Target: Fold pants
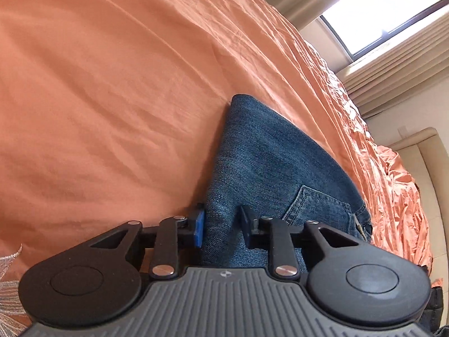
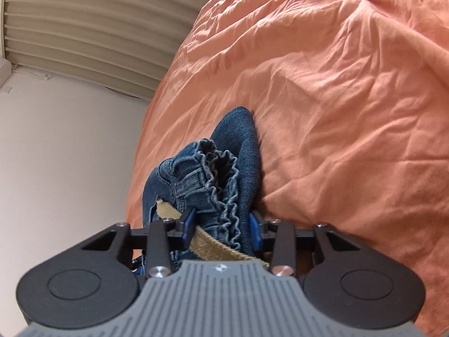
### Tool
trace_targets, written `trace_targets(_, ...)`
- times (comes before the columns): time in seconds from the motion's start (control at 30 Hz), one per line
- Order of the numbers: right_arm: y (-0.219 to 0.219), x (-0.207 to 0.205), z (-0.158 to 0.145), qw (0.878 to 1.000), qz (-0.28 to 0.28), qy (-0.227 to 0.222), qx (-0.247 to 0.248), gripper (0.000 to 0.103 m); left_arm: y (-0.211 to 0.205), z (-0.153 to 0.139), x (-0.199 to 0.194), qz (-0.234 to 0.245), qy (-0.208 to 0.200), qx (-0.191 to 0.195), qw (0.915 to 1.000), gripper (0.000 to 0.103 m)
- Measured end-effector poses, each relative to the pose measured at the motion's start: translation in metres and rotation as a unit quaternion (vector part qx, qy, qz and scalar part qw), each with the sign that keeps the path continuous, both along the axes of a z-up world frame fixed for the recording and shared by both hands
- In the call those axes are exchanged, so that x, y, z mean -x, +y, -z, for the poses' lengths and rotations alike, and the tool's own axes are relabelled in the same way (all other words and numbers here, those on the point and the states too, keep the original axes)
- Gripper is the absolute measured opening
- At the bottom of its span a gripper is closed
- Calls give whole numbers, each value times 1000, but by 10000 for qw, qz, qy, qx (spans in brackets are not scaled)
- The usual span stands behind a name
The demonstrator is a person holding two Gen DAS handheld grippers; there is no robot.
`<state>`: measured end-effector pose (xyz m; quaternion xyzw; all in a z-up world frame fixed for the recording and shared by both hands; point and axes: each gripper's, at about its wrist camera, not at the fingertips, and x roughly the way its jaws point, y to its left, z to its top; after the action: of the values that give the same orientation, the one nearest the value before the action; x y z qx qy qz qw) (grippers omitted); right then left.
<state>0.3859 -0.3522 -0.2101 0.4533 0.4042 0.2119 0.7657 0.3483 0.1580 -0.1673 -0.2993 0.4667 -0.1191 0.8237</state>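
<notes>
Here, both tongs grasp the jeans over the bedsheet: left gripper on denim, right gripper on the waistband.

Pants matt blue denim; bedsheet wrinkled orange cloth.

— Where does the left wrist view look from?
— From just behind the left gripper, rolled sideways, very near the jeans, facing along them over the orange bedspread toward a far window at upper right.
— And the right wrist view?
— Just behind the right gripper, equally near, with pleated blinds far at upper left.
— What do they share?
— The jeans and the bedspread around them.
</notes>
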Motion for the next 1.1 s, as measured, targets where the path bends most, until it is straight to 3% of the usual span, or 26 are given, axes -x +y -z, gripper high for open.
trace_targets(0.1, 4, 4, -11, 9997, -32, -160, 153, 26, -14, -13, 3, 37, -146, -429, 9990, 12)
trace_targets(0.23, 6, 15, -27, 9989, -70, -384, 271, 22, -32, -34, 9, 53, -283, -858, 9959, 9)
trace_targets(0.63, 31, 64, -108, 9951, -92, -906, 373, 21, -36, -104, 52, 350, -749, -1272, 9884, 7)
trace_targets(0.87, 102, 72, -150, 9908, -637, -1098, 473, 20, 19, -140, 83, 90, -988, -1414, 9850, 7)
trace_targets(1.1, 193, 61, -151, 9878, -1132, -973, 437, 20, 90, -161, 98, -187, -979, -1790, 9788, 7)
